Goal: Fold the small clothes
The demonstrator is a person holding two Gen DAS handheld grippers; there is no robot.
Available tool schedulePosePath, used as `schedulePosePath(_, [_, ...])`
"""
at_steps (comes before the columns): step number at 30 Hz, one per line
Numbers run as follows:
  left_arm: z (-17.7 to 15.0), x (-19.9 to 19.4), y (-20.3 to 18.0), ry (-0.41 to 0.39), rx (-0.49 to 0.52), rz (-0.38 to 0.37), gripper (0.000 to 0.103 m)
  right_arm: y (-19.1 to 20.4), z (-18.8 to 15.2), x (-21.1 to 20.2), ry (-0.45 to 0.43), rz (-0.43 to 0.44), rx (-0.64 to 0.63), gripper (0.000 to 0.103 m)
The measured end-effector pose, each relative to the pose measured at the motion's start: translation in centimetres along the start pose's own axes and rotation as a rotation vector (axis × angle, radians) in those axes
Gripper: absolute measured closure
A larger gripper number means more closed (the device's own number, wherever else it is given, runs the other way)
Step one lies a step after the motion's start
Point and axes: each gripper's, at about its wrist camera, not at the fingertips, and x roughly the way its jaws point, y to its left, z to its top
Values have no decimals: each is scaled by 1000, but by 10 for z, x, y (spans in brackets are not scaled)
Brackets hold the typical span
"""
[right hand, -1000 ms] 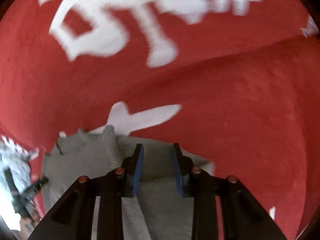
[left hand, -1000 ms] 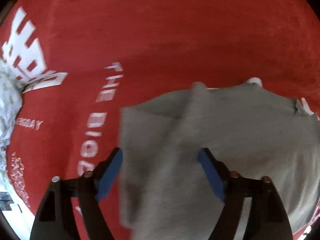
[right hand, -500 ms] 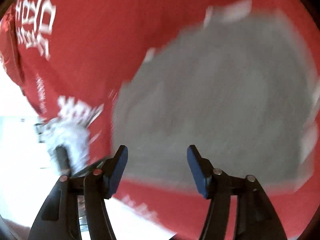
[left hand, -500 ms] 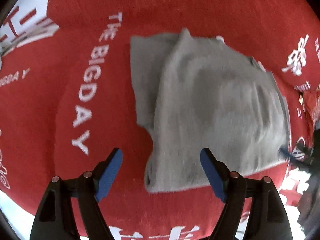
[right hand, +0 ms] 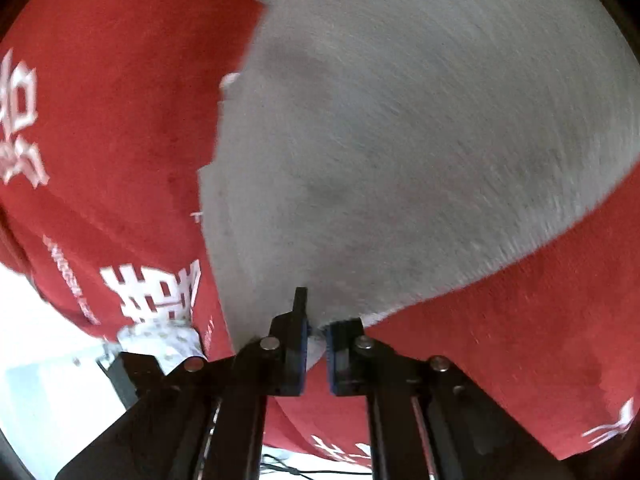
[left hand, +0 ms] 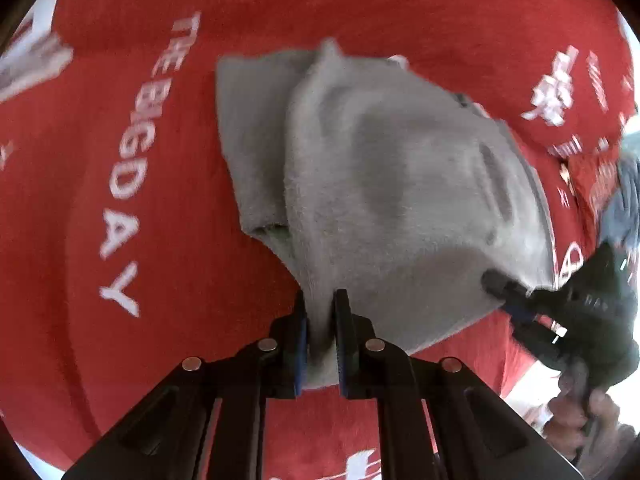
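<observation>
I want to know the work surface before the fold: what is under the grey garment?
The grey garment lies on a red cloth with white lettering, visible all around it. What lies directly beneath the garment is covered, as is whatever is under the cloth.

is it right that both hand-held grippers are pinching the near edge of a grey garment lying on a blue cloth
Not quite: the cloth under the grey garment is red with white lettering, not blue, as the left wrist view shows. The left hand-held gripper and right hand-held gripper do pinch its near edge.

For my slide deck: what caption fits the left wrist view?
Left tongs closing on a grey garment on the red printed cloth; right tongs at its corner.
</observation>
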Motion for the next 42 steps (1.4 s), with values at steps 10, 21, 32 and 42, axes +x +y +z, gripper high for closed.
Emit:
schedulePosePath(10, [-28,4,5,17,1,82,92,-10,-4,4,120,-164,-174,94])
schedulePosePath(21, [72,-15,-17,-148,42,123,92,3,96,-114,-113,-310,-357,90])
schedulePosePath(32, [94,42,2,-126,-74,203,92,-43,169,-111,-146,-442,-354,100])
schedulePosePath(42, [66,1,1,-60,-69,266,92,-29,154,-132,-150,-474,-290,93])
